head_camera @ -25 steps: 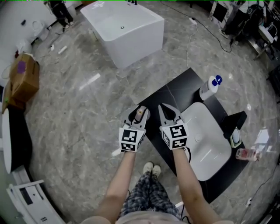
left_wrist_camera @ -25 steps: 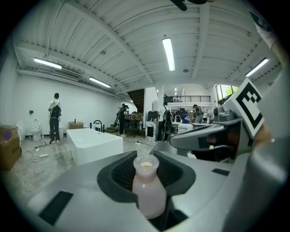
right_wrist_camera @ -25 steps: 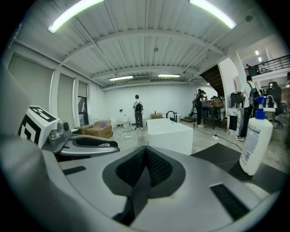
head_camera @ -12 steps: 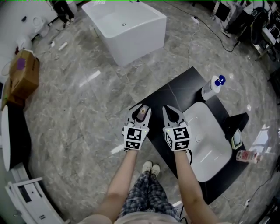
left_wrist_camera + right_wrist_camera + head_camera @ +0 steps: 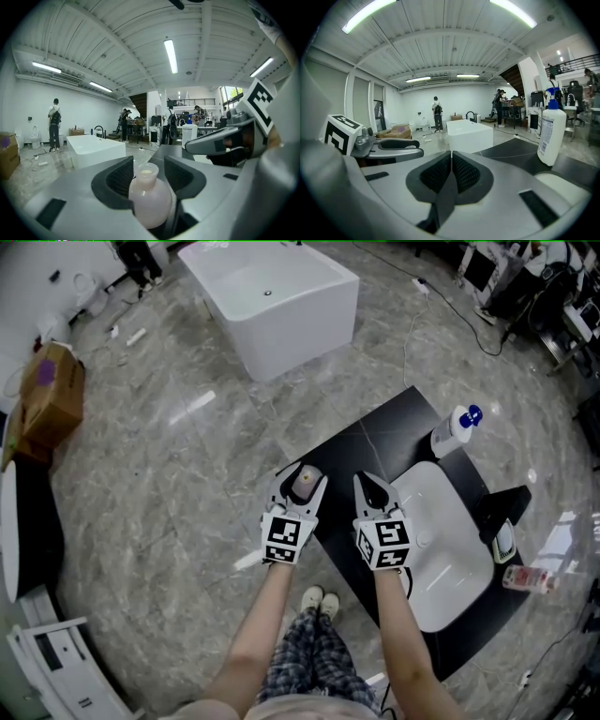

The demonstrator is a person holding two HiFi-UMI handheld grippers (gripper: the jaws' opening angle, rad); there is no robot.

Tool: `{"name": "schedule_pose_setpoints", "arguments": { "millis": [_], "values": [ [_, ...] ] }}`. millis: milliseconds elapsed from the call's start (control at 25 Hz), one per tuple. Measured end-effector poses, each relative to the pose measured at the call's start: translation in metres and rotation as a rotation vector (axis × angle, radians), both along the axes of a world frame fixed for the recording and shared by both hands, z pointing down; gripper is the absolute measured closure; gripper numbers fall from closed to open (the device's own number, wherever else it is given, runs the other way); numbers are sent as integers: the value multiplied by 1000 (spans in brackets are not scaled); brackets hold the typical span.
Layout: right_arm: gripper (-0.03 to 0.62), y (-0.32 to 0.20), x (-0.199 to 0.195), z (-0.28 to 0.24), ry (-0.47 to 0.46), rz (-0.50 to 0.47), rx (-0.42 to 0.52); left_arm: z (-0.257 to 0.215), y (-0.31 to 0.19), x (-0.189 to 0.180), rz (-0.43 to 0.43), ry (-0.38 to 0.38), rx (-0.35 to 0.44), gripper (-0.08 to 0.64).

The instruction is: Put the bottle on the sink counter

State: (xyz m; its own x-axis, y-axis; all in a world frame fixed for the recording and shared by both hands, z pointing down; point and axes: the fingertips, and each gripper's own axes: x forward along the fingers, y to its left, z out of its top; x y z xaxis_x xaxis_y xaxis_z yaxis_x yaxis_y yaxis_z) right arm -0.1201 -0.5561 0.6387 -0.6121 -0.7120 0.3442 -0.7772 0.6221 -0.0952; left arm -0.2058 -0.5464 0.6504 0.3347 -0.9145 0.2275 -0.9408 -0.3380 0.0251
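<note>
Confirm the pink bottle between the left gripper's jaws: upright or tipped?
Upright. The pink bottle stands top-up, neck vertical, between the jaws of the left gripper, which are opening.

Left tongs [image 5: 302, 476] opening round bottle [image 5: 149, 199]; right tongs [image 5: 373, 486] closed.

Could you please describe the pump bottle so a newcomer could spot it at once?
Find the black sink counter with its white basin. Just beyond the basin stands a white pump bottle; its blue pump head sets it apart from the small pinkish bottle at the counter's left corner.
</note>
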Motion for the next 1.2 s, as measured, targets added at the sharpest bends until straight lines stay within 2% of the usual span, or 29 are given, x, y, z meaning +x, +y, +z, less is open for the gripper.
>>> {"name": "schedule_pose_setpoints", "arguments": {
  "millis": [160,560,880,1040,1200],
  "values": [
    [575,2,7,-6,-8,16,3,-15,7,2,7,-5,45,310],
    [575,22,28,-40,-21,51,26,-56,37,-12,-51,13,94,310],
    [575,60,55,-93,-31,65,87,-120,76,-18,-94,125,143,314],
    [575,85,80,-121,-33,91,117,-153,104,-15,-80,160,156,384],
    [575,119,107,-145,-42,125,145,-177,137,-4,-59,152,162,456]
  ]
}}
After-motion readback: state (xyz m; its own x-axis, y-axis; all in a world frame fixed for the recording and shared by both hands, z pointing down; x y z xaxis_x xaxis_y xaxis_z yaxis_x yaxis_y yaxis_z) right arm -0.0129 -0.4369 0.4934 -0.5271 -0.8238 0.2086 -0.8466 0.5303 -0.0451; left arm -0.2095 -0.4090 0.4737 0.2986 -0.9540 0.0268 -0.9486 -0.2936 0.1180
